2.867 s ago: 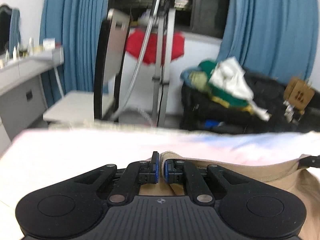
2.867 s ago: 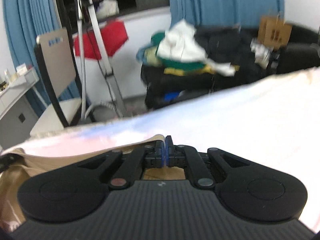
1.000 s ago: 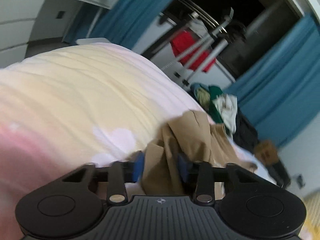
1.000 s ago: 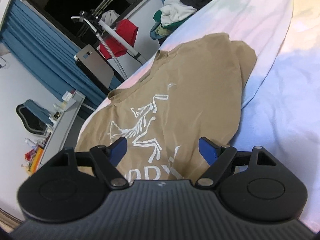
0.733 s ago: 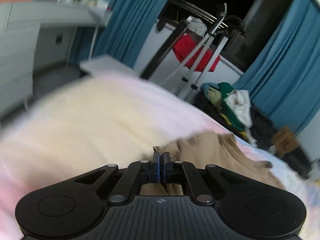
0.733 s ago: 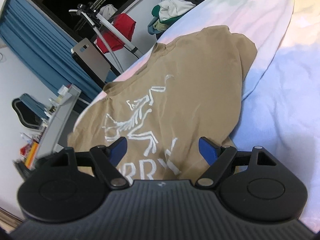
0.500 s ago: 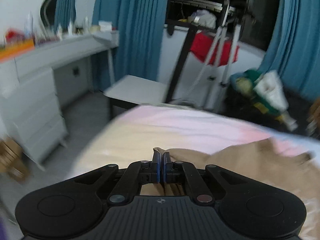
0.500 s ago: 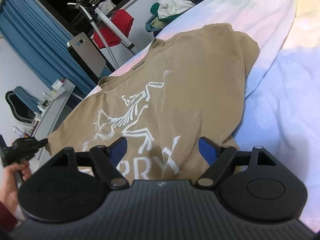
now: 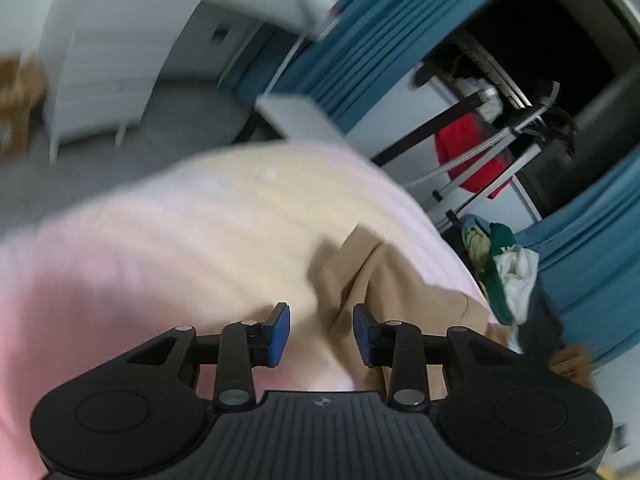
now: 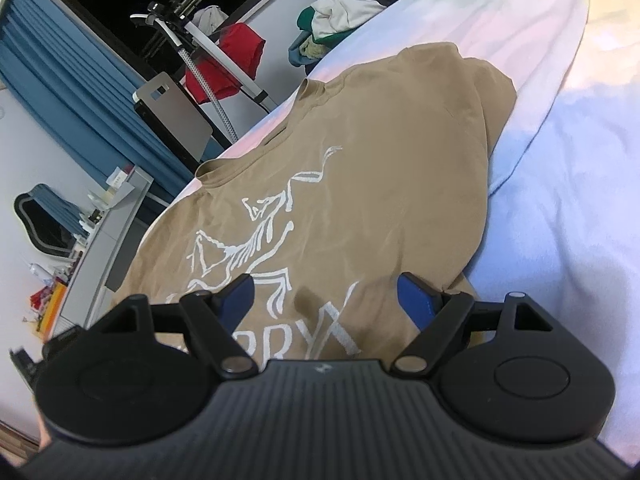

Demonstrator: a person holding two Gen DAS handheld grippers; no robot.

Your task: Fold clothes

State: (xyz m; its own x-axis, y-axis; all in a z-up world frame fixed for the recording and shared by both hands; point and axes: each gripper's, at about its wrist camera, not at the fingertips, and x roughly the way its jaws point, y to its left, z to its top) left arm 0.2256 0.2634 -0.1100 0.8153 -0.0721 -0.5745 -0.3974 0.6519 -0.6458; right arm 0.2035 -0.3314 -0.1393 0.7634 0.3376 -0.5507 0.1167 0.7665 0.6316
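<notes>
A tan T-shirt (image 10: 360, 184) with a white print lies flat on a pastel bed sheet (image 10: 560, 208), its collar toward 11 o'clock in the right wrist view. The right tongs (image 10: 326, 292) hover over the shirt's hem, spread wide and pinching nothing. The left tongs (image 9: 321, 332) have just been opening, their blue pads apart with nothing pinched, a sleeve (image 9: 360, 268) lying at 1 o'clock just ahead of them.

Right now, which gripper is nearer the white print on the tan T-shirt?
Right. The right gripper hangs open directly over the white print; the left gripper, jaws just opened, is at the tan T-shirt sleeve edge.
</notes>
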